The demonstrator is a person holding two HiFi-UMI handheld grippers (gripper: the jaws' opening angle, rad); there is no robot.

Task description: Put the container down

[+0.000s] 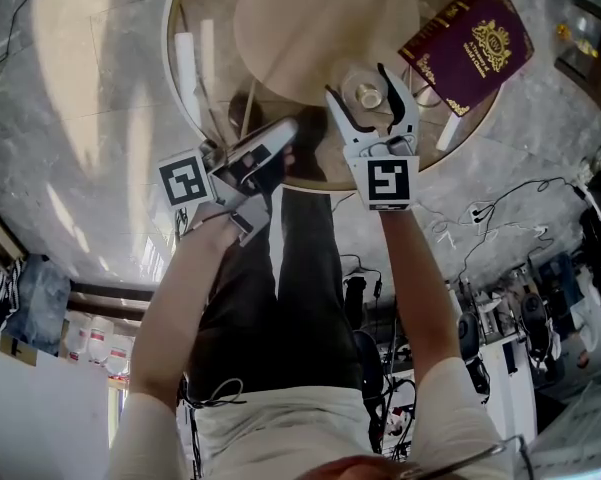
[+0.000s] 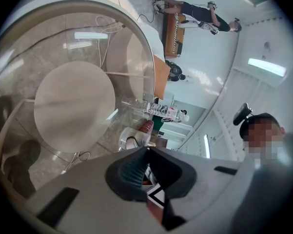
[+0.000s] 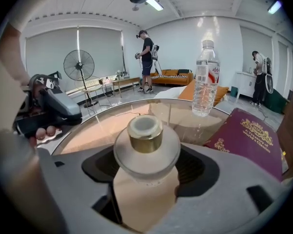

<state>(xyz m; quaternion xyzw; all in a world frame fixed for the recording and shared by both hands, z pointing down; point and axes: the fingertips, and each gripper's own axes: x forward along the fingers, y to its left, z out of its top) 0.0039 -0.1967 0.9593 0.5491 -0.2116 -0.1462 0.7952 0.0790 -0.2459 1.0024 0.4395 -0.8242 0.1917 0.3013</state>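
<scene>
your right gripper (image 3: 147,172) is clamped on the gold-capped container (image 3: 146,140), holding it over the glass table (image 1: 208,28); your left gripper (image 2: 147,151) has its jaws pressed together, empty.

Bright room, warped edges.
Ceiling strip lights (image 3: 153,4) above and beyond my right claw (image 3: 146,172) light everything evenly. The container (image 3: 146,135) in it is sharp, its gold cap glinting. Ahead of my left claw (image 2: 147,152), the glass tabletop (image 2: 53,43) mirrors light bars. Both claw views bend and darken at the corners, and my left jaws blur up close.
</scene>
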